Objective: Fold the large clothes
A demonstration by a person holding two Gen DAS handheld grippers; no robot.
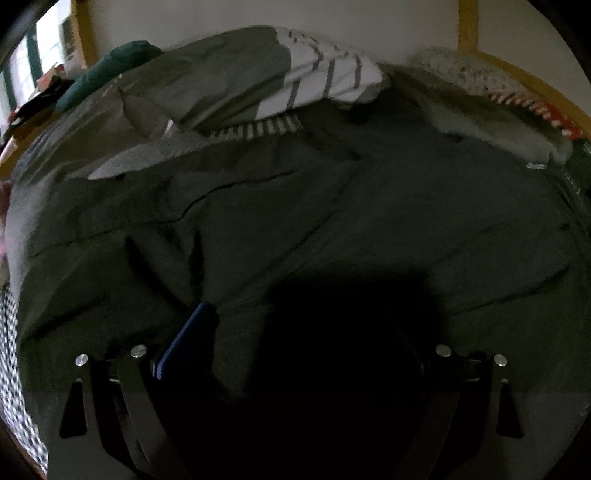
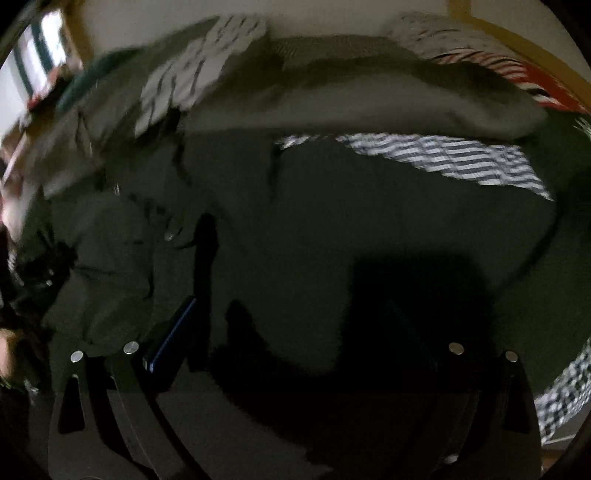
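A large dark olive-green garment with a striped lining (image 1: pixel 325 74) is spread over the surface and fills the left wrist view (image 1: pixel 332 206) and the right wrist view (image 2: pixel 332 221). My left gripper (image 1: pixel 295 325) hovers low over the garment with its jaws wide apart and nothing between them. Its left finger (image 1: pixel 184 339) shows blue; the right one is lost in shadow. My right gripper (image 2: pixel 295 325) is also open and empty just above the dark cloth, its left finger (image 2: pixel 173 332) visible.
A teal folded item (image 1: pixel 107 70) lies at the far left. A knitted cloth with red trim (image 1: pixel 517 99) lies at the far right, also seen in the right wrist view (image 2: pixel 498 66). A checked black-and-white cloth (image 2: pixel 565 391) covers the surface edge. A yellow-framed wall (image 1: pixel 469 22) is behind.
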